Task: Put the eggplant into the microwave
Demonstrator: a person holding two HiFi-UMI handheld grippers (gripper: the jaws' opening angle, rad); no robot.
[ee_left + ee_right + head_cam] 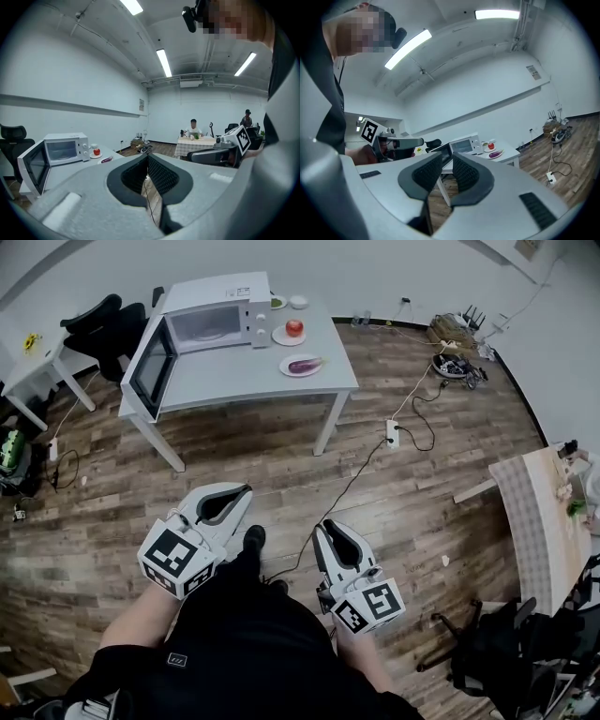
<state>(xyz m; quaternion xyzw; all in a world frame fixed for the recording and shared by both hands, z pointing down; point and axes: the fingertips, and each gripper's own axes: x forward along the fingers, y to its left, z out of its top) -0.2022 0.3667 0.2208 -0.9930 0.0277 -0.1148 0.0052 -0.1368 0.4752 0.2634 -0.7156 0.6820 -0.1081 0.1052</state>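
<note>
Sizing up the eggplant from across the floor

The person stands well back from the white counter [234, 381] and holds both grippers low in front of the body, pointed roughly toward it. The eggplant [306, 364] lies on a small white plate [284, 367] near the counter's front right corner. It is just right of the microwave [220, 320], whose door [150, 367] is swung wide open to the left. A red fruit [294, 328] sits on a second plate [277, 337] just behind, apart from the eggplant.

The left gripper [146, 158] has its jaws closed tip to tip on nothing. The right gripper [447, 158] has its jaws partly apart. The gap between the pads is clear and empty, and only the floor [440, 199] and a counter leg show through it.

The eggplant looks small, slender and glossy purple. It is probably light and firm under the skin, yet easy to bruise. Its smooth, curved skin would likely slip out of a pinch near the tapered end. The best hold is probably across the thickest part of the body, with the jaws straddling it the short way and closing just enough not to dent it. Since it rests loose on the plate, a sideways nudge could roll it or shove the plate, so coming down from above seems safer. Neither gripper is near it yet.
</note>
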